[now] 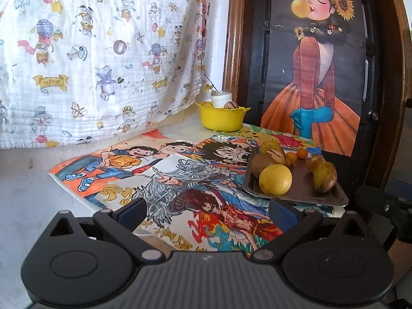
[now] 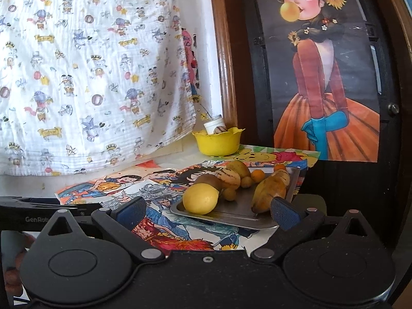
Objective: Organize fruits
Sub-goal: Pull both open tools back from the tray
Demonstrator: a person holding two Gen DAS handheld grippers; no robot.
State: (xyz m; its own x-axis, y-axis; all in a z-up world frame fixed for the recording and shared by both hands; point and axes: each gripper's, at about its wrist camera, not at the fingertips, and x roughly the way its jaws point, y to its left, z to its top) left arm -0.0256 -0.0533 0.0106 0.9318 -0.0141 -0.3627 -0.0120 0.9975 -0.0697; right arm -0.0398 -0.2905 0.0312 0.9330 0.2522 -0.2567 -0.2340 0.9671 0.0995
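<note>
Roughly nine fruits (image 1: 275, 179) on one tray (image 1: 301, 193).

One metal tray (image 1: 332, 198) held one lemon (image 1: 275, 179), one kiwi (image 1: 262, 164) and three small orange fruits (image 1: 302, 153); one yellow bowl (image 1: 221, 119) stood behind.

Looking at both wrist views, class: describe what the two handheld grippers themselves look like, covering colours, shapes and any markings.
Both are black plastic. The left gripper has two round pivot housings, angled link arms with silver pins, triangular cut-outs, a ribbed grey centre plate and dark blue textured fingertips. The right gripper has the same shape, with a plain black centre plate. White "GenRob" lettering shows at the right view's left edge.
</note>
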